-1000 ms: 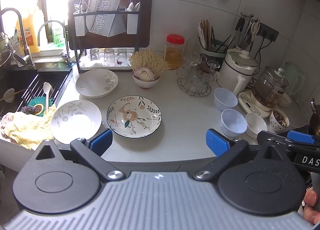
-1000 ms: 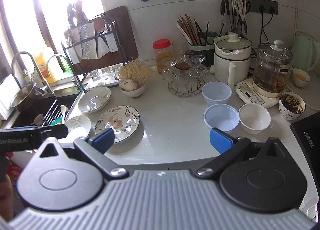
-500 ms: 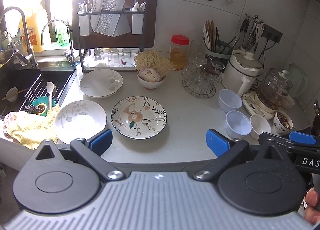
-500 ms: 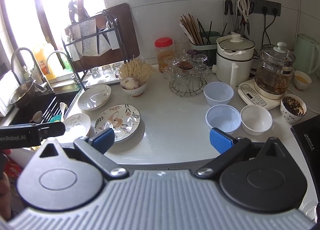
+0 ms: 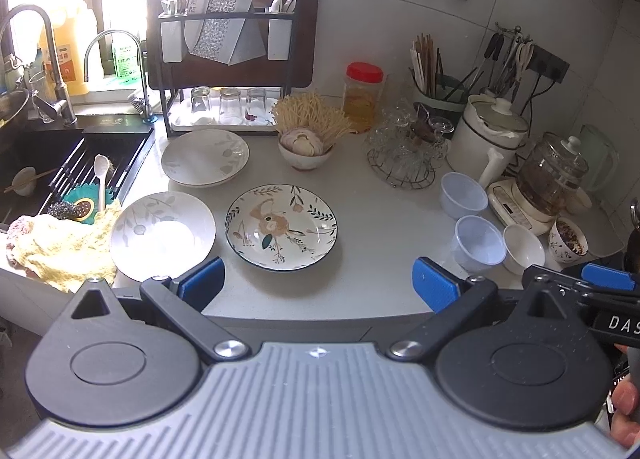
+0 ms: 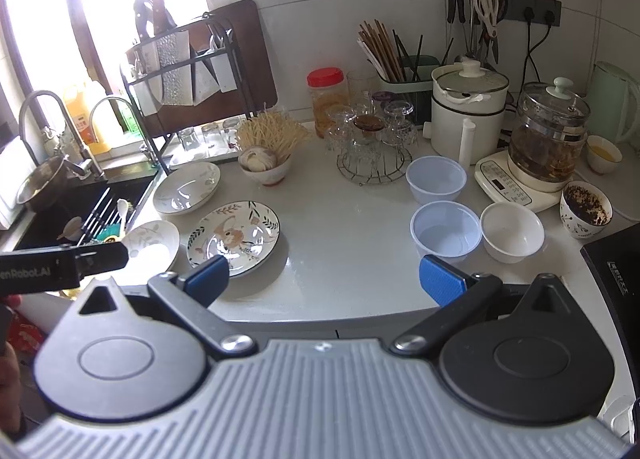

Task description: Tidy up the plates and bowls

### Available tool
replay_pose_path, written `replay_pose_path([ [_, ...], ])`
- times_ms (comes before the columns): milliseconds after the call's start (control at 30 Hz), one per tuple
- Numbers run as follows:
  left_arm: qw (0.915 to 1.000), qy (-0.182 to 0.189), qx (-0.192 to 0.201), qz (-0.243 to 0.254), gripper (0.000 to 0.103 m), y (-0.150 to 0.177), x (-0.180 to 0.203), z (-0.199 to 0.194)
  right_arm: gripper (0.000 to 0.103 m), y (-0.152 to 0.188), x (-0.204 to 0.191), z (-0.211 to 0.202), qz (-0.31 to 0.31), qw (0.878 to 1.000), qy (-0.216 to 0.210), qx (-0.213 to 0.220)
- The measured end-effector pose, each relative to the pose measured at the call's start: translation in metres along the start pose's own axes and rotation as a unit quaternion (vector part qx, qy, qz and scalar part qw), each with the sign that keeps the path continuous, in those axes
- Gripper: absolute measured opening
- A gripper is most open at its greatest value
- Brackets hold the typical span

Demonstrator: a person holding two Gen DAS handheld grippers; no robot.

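Tongs first: the left gripper (image 5: 318, 285) sits low centre in its view, blue pads spread wide with nothing between them, and the right gripper (image 6: 324, 279) sits likewise agape and empty. Both hang at the near edge of the counter (image 5: 380, 227), short of every dish. Just above the left tongs, slightly left of centre, lies the floral plate (image 5: 281, 226); a white plate (image 5: 163, 233) lies at its left, close beside it, partly over a yellow cloth (image 5: 60, 247), and a third plate (image 5: 205, 157) sits higher, below the rack (image 5: 224, 59). Plates being round, no axis matters; the left hand is nearer them. In the right view, right of centre, two plastic bowls (image 6: 446, 229) and a white bowl (image 6: 512, 232) cluster just above the right pad, so that hand is nearer them. Glare whitens the window at upper left, and whether the third plate is one or a stack is unclear.
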State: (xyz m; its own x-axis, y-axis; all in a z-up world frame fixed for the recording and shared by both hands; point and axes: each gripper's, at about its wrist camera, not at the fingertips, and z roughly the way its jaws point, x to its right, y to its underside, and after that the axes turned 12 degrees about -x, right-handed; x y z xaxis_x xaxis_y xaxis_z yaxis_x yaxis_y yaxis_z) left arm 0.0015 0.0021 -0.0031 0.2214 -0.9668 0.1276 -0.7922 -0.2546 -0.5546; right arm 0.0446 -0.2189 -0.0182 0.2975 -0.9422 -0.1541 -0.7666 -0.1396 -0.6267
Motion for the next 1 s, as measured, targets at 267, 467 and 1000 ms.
replay_pose_path([
  [267,0.9999,-0.008,-0.002,-0.005,0.102,0.0018,-0.0017,0.001,0.103,0.0006,0.0008,0.0009,0.0,1.0,-0.005,0.0],
  [467,0.9999,-0.012,-0.004,-0.004,0.102,0.0014,0.0002,0.0012,0.103,-0.0004,0.0028,0.0032,0.003,1.0,-0.007,-0.004],
  [1000,0.9998,-0.013,-0.014,-0.004,0.102,-0.001,0.0059,0.0066,0.103,-0.0046,0.004,0.0084,-0.006,1.0,-0.01,-0.015],
])
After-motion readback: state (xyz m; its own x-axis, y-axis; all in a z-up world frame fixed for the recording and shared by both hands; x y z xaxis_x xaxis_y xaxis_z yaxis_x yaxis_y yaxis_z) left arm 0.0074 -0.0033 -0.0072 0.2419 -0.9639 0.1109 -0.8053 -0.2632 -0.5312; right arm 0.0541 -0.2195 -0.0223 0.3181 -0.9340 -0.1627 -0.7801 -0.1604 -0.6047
